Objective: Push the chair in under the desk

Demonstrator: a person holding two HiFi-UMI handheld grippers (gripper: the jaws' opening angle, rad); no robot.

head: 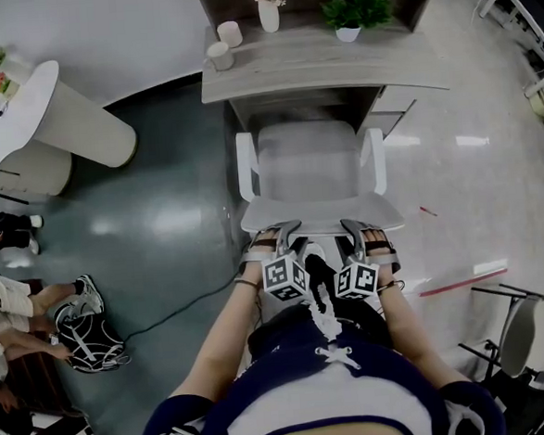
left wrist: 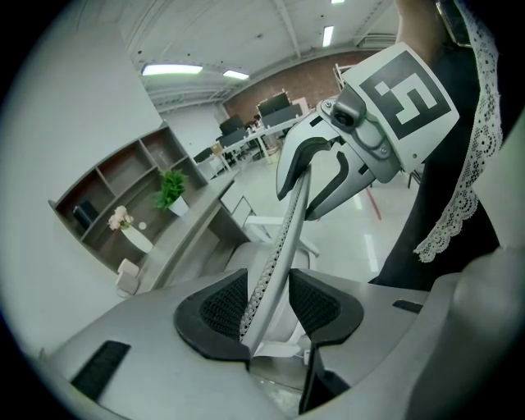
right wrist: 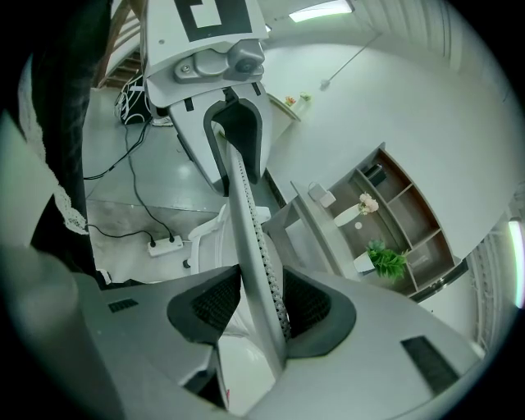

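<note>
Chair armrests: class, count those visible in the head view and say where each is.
2. One armrest stands at the left side of the chair, the other armrest at its right side, both in front of the desk. None appears hidden.

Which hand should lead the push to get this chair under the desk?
Neither alone: the left gripper and right gripper both clamp the chair backrest along its top edge, evenly either side of centre, square to the desk. Push with both.
</note>
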